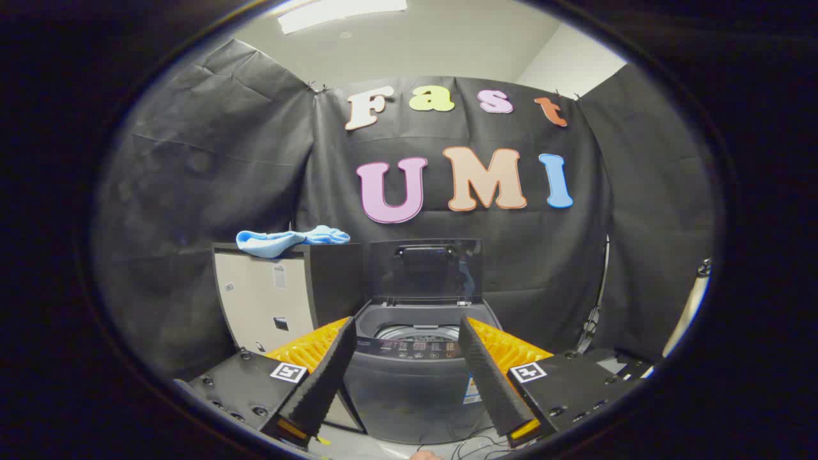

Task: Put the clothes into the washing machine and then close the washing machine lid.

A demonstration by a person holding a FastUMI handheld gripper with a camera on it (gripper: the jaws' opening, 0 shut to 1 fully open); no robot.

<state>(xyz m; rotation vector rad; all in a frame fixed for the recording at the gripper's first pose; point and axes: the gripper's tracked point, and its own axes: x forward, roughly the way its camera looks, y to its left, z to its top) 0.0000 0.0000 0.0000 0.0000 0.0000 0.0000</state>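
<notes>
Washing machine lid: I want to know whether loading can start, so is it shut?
No, the lid stands raised behind the washing machine, leaving its drum open.

Glossy plastic washing machine (415, 383), soft clothes (287, 239)

— Inspector: Gripper (407, 338) body?

— Assistant: Two dark flat plates, round screws along the edges, one square black-and-white marker (287, 372) on each. Ribbed orange pieces (313, 345) sit behind the fingers (326, 377).

— Inspector: The fingers?

— Assistant: Long tapering wedges, textured inner faces, set wide apart.
</notes>
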